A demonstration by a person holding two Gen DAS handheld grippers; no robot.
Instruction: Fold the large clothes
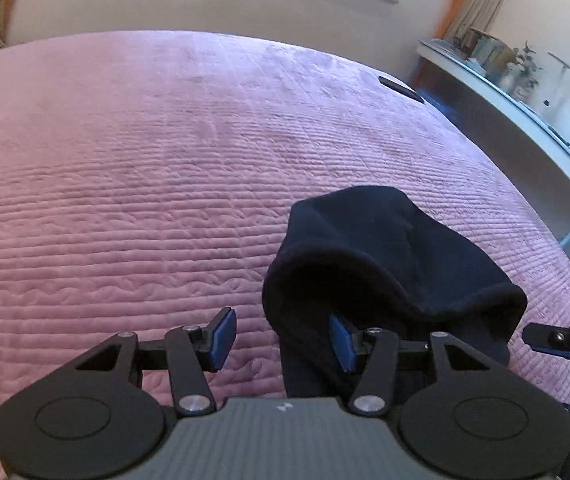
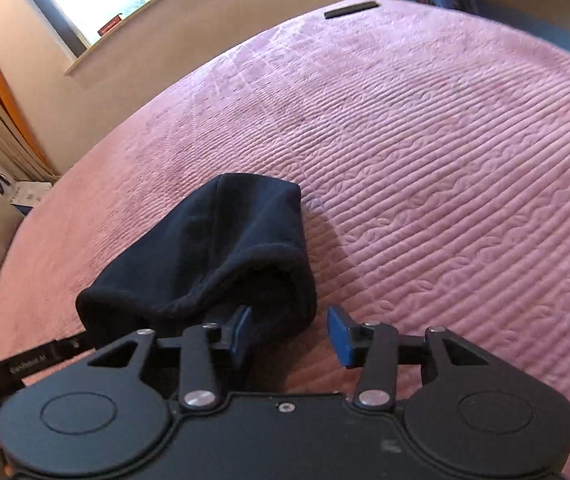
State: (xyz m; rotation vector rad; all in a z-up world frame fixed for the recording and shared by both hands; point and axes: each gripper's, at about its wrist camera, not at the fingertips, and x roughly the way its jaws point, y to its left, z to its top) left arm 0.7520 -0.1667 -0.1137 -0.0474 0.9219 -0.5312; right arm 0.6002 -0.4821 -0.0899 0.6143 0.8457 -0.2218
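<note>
So the dark navy garment [image 1: 389, 264] is sitting bunched up on the pink quilted bedspread [image 1: 145, 168], on the near part of the bed, right in front of both grippers. It's looking like a thick fleece or sweatshirt fabric, folded over into a rounded hump with a rolled hem edge facing the cameras.

The left gripper [image 1: 281, 344] is standing with its fingers apart, and nothing is getting pinched. One blue pad is hanging over bare bedspread, while the other is sitting right at the hem, partly tucked under the fold; whether it's touching the cloth I can't tell. The right gripper [image 2: 291, 338] is doing the mirror version: fingers apart, one pad tucked against the hem, the other over the bedspread. So neither one is actually holding the garment at this point.

Handling-wise, I'm guessing it's soft, floppy and light enough, but bulky. It's going to sag and slump the moment it's lifted, and thick doubled layers could slip out of a shallow pinch. Not fragile at all. I'd be taking hold at that rolled hem, one gripper toward each end, biting well past the edge so the fabric stays spread between them.
</note>
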